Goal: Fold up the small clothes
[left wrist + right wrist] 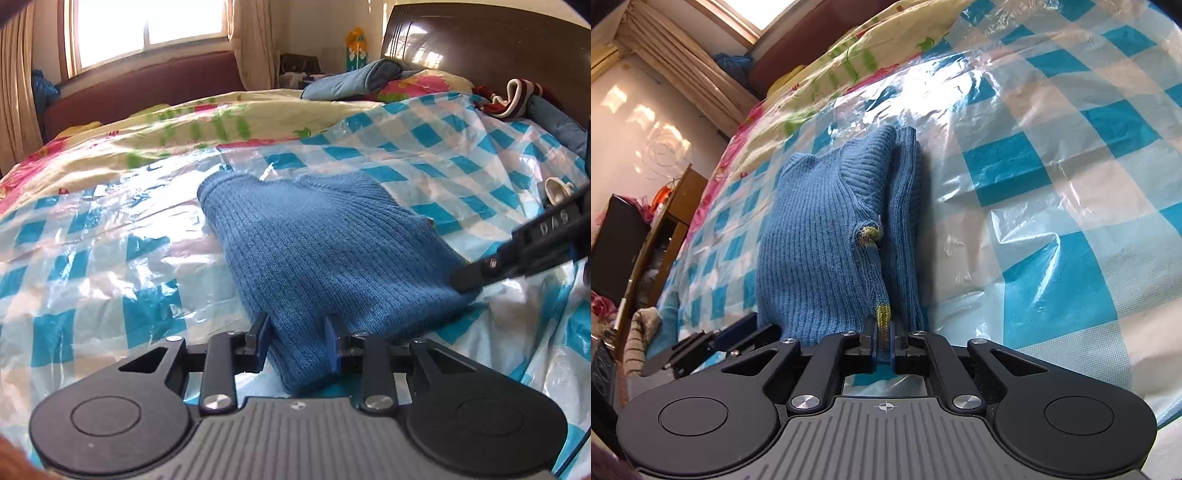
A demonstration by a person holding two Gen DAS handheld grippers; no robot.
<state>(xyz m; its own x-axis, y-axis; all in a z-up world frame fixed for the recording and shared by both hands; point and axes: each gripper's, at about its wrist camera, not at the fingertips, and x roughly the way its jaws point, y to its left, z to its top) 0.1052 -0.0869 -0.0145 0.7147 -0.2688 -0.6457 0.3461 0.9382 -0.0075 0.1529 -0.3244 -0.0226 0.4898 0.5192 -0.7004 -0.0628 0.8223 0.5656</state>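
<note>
- A blue ribbed knit garment lies folded over on the bed, on a crinkled plastic sheet printed in blue-and-white checks.
- The left gripper sits at the near edge of the knit, its jaws partly open with a thick fold of the cloth between them; I cannot tell whether they press it.
- The right gripper has its jaws nearly together, pinching a thin edge of the knit with a yellow-green stripe.
- From the left wrist view the right gripper comes in from the right, touching the garment's right edge.
- Under the plastic is a floral quilt in cream, pink and green.
- A dark wooden headboard stands at the far right, with a blue folded cloth and a red-and-white garment near it.
- A bright window with beige curtains fills the far wall, a dark red bench below it.
</note>
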